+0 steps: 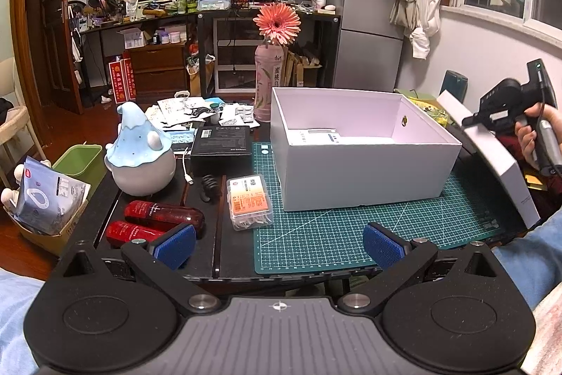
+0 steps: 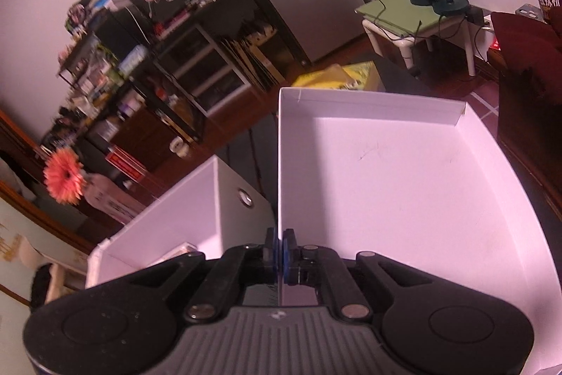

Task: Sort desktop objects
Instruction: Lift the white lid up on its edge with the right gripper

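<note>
A white storage box (image 1: 365,160) stands open on the green cutting mat (image 1: 351,234), a small white carton inside. Its lid (image 2: 404,185) is held tilted off the box's right side, one wall clamped between the closed fingers of the right gripper (image 2: 280,252). The left gripper (image 1: 279,246) hovers with fingers spread wide near a clear floss-pick case (image 1: 249,201) and two red bottles (image 1: 158,222).

Our left gripper (image 1: 279,246) sits low at 6 o'clock, blue pads (image 1: 175,243) spread wide with nothing between them. Our right gripper (image 2: 280,253) is pinched tight onto the thin wall of the white lid (image 2: 404,185), hand (image 1: 530,137) out at 3 o'clock from the left cam.
</note>
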Tool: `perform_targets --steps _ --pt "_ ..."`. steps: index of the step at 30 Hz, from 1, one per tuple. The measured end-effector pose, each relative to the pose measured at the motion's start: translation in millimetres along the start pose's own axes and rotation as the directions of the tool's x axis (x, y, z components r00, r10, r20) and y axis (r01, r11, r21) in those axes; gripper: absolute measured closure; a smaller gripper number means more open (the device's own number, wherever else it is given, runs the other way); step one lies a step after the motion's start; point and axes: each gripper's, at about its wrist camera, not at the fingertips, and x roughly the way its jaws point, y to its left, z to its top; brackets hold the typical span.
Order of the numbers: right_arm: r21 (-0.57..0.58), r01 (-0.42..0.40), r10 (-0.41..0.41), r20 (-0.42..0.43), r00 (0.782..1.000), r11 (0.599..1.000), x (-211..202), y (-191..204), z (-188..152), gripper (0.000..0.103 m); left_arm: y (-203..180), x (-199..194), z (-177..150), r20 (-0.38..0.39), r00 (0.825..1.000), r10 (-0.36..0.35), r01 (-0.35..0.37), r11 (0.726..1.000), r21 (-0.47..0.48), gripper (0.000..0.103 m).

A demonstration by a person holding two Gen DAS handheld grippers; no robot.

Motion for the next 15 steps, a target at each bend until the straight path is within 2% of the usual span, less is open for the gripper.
perform_targets --steps 9,15 --pt "0.104 -0.132 0.128 0.045 0.991 0.986 -23 -4 6 0.101 -1 0 0 0.001 1.000 0.007 -0.007 1.000 0.010 0.000" --pt "0.165 -0.215 0.202 0.088 0.975 0.963 -38 -8 10 0.100 -2 0 0 0.002 1.000 0.012 -0.012 1.000 0.015 0.000"
